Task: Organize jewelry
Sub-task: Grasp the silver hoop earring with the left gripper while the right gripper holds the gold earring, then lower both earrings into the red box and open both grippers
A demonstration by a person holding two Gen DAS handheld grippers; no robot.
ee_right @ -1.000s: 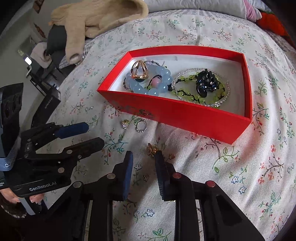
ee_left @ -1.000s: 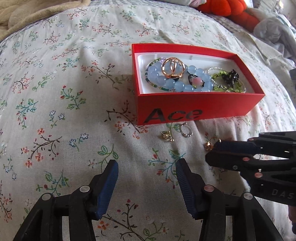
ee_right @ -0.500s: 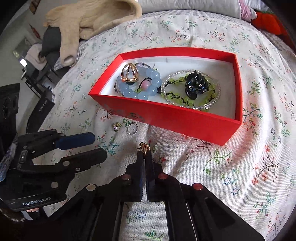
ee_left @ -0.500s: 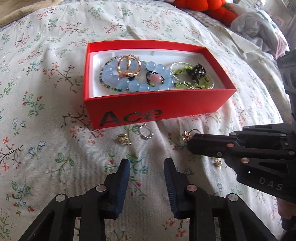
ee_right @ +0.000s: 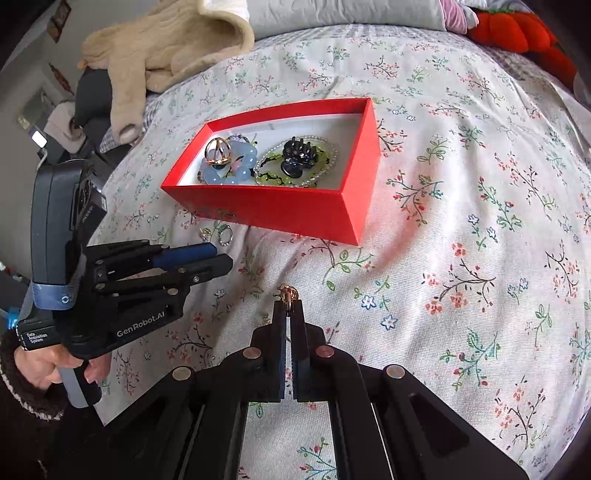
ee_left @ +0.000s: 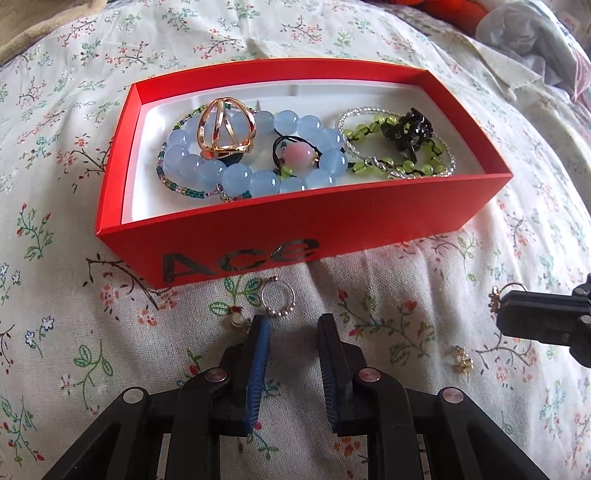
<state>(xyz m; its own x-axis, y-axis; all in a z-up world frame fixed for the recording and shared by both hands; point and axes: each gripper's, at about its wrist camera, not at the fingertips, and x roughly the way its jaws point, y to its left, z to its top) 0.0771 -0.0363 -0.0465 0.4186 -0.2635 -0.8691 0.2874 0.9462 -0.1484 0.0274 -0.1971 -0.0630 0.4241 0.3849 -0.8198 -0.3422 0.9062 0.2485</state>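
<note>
A red box (ee_left: 332,221) (ee_right: 280,206) on the floral bedspread holds a blue bead bracelet (ee_left: 255,177), a gold cage ring (ee_left: 225,127), green beads and a black clip (ee_left: 406,133). My right gripper (ee_right: 289,302) is shut on a small gold earring (ee_right: 287,292) and holds it above the bed; it also shows in the left wrist view (ee_left: 496,297). My left gripper (ee_left: 293,321) is open just short of a silver ring (ee_left: 277,300), with a small gold earring (ee_left: 236,319) by its left finger. Another gold earring (ee_left: 461,358) lies at the right.
A beige knit garment (ee_right: 162,55) lies at the bed's far left. An orange plush (ee_right: 517,29) and crumpled cloth (ee_left: 535,37) sit at the far right. The bedspread slopes away on all sides.
My right gripper closed on the gold earring and lifted it off the bed. My left gripper narrowed its opening and moved forward to the silver ring in front of the box.
</note>
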